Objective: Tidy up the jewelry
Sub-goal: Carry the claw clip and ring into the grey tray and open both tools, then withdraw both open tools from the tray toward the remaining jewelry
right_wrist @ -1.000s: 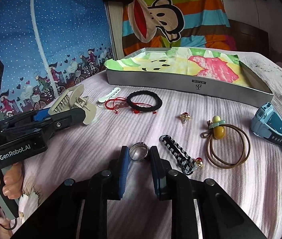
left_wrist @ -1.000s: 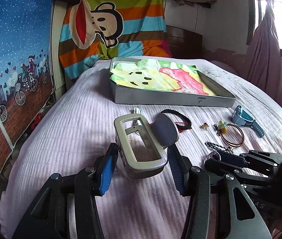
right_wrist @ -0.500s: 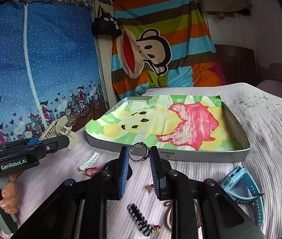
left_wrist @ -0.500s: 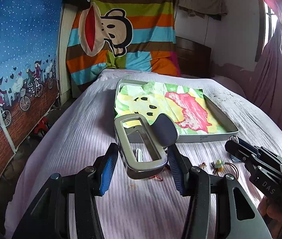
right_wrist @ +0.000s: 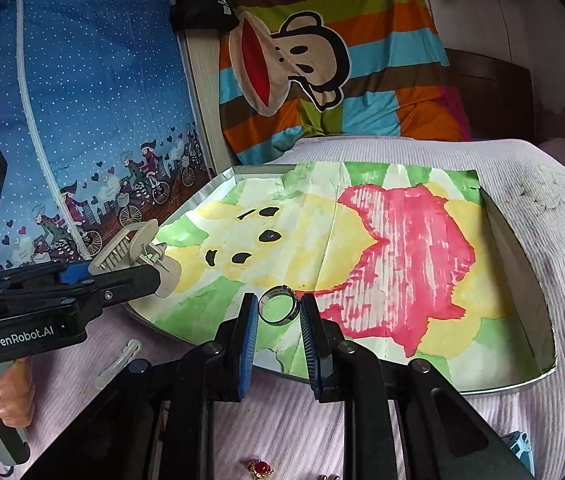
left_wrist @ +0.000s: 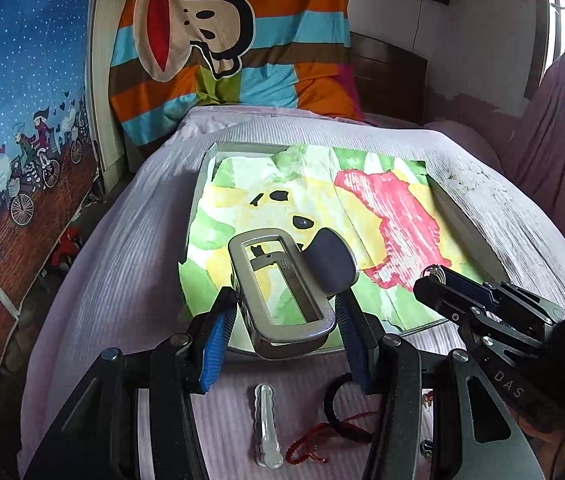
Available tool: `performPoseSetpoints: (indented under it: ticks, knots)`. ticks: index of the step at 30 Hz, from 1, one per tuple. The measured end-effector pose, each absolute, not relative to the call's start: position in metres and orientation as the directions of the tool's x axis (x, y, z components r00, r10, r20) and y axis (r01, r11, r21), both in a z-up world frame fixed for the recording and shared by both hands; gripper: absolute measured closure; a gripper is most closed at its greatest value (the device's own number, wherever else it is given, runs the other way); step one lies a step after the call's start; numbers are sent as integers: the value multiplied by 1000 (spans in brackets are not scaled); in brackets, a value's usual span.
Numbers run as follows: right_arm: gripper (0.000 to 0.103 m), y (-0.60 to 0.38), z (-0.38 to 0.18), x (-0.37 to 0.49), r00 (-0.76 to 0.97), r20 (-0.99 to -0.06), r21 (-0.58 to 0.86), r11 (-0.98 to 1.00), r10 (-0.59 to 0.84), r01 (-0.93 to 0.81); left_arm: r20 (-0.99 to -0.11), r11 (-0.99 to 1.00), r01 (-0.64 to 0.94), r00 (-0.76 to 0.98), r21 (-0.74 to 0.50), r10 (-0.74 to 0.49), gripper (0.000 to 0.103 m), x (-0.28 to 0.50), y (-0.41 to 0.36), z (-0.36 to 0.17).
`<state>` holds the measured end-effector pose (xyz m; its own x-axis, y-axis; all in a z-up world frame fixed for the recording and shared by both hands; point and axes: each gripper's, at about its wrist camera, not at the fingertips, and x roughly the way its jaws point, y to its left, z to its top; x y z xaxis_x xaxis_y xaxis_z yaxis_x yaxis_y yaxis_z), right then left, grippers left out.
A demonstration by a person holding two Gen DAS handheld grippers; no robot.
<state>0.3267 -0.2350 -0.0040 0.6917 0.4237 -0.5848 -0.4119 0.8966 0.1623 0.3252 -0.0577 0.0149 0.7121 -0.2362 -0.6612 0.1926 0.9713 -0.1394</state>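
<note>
Left gripper (left_wrist: 282, 320): pinches a large grey claw hair clip (left_wrist: 282, 296) between its blue pads, held in the air above the near left part of the tray; in the right wrist view the same gripper (right_wrist: 130, 276) shows at the left with the clip (right_wrist: 138, 256) standing out from its tip.
Right gripper (right_wrist: 279, 312): pressed in on a silver ring (right_wrist: 277, 305), which stands on edge between the blue pads, over the near edge of the tray; from the left wrist view this gripper (left_wrist: 438, 280) reaches in from the right with the ring (left_wrist: 434, 271) at its tip.
Tray (right_wrist: 538, 280): shallow grey metal box on the bed, lined with a painted paper (right_wrist: 362, 240) in green, yellow and red with black marks; nothing lies on the paper.
Bedspread (left_wrist: 122, 280): pale pink ribbed cloth under everything.
On the bed near the tray: a clear plastic hair clip (left_wrist: 267, 428), a black hair tie (left_wrist: 342, 408) tangled with a red cord bracelet (left_wrist: 314, 440), all just in front of the tray and partly hidden by the left gripper's arms.
Lower edge of right wrist view: a small red and gold earring (right_wrist: 259, 469) and a corner of a blue watch (right_wrist: 520, 446).
In the way: the grippers' own black arms cover the near bed in both views.
Backdrop: striped monkey blanket (right_wrist: 322, 60) at the headboard, blue dotted curtain (right_wrist: 82, 100) with cyclists at left.
</note>
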Motion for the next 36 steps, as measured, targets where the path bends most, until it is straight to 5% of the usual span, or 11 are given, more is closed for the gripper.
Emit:
performPoseSetpoints:
  ticks: [5,18,25,29,33,34,36]
  knots:
    - [83,-237,-15,332,663,-620,175,898,419,-404,-731,971,196,642,-134,-230,58,347,-62,-6]
    - [81,-245,-15,333,664,-614,220,900,427,-376,-724,977,187,660,-101,-202,57,347,-68,-13]
    - [59,-254,-7,325,703,-588,222,915,401,-337,-680,989,142,722,-36,-129,46,330,-71,-5]
    - [35,-264,5,308,750,-535,222,921,390,-321,-644,991,103,754,-81,-131,44,315,-60,5]
    - [16,-268,20,281,798,-470,201,926,377,-319,-581,991,51,805,-125,-115,26,291,-45,21]
    - [3,-268,23,274,811,-450,198,928,373,-317,-565,989,49,816,-139,-120,24,285,-43,26]
    - [0,-270,30,259,835,-409,190,929,369,-318,-545,987,43,829,-156,-122,18,274,-39,34]
